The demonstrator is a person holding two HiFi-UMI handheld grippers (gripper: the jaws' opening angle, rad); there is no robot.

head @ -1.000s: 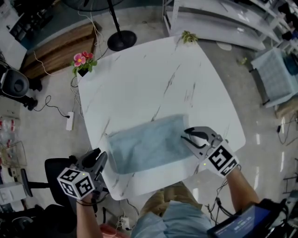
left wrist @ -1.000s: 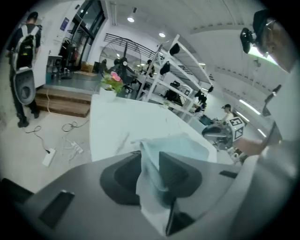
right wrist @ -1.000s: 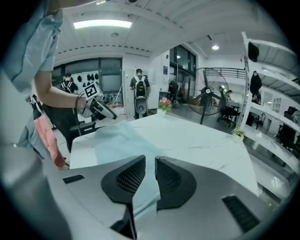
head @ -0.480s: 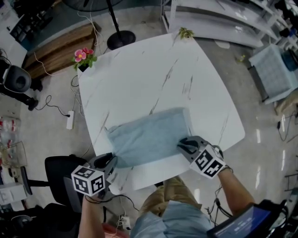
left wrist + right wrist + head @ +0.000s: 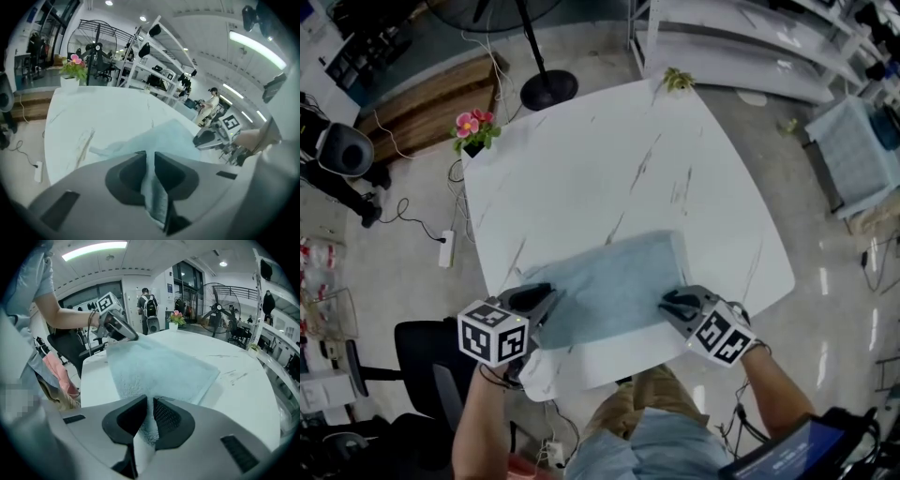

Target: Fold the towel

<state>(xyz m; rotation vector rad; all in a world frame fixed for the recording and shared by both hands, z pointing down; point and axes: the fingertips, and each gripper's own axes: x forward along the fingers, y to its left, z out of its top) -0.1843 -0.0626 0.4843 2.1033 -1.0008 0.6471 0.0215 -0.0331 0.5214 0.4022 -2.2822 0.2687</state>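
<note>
We have the light-blue towel [image 5: 614, 281] by its 2 near corners. The left gripper [image 5: 542, 300] and right gripper [image 5: 673, 304] have just been closing their jaws on the cloth, so we can lift that edge and fold it across the table [image 5: 581, 169].

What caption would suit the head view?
Seen from above, left tongs and right tongs, jaws just closing, pinch the near corners of a pale blue towel on a white table.

Left gripper [image 5: 546, 298]: tilted down, my jaws just closed, pinching the towel [image 5: 614, 286].
Right gripper [image 5: 668, 302]: tilted down, jaws just closed, pinching towel.
</note>
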